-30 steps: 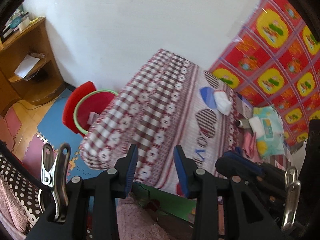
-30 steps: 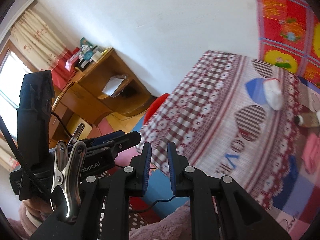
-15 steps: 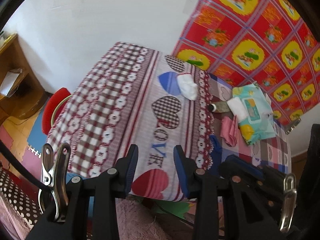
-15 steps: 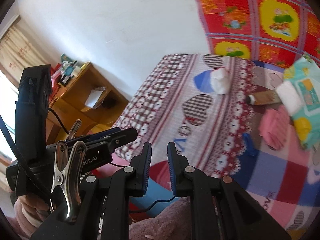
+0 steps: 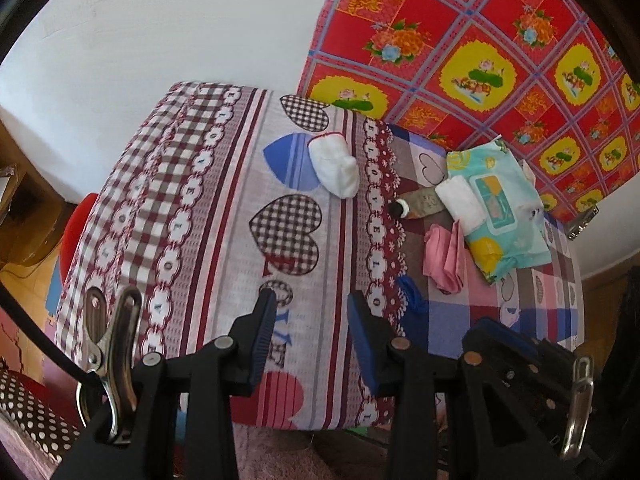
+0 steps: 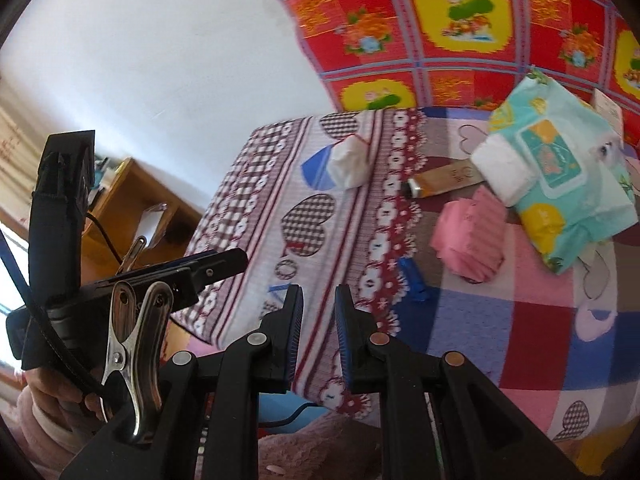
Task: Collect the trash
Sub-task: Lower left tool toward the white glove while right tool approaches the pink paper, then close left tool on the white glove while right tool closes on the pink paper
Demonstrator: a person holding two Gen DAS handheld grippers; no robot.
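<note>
Crumpled white tissue [image 5: 335, 168] lies on patterned tablecloth [image 5: 224, 208]; left tool [image 5: 312, 322] parted, right tool [image 6: 319, 324] closed, both empty.

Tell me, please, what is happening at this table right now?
A person holds a gripper in each hand above a cloth-covered table, collecting trash. Neither holds anything: the left gripper is partly open, the right gripper nearly closed. On the table lie a white wad, a small tube, crumpled pink paper, a blue scrap and a wipes pack, all untouched.
</note>
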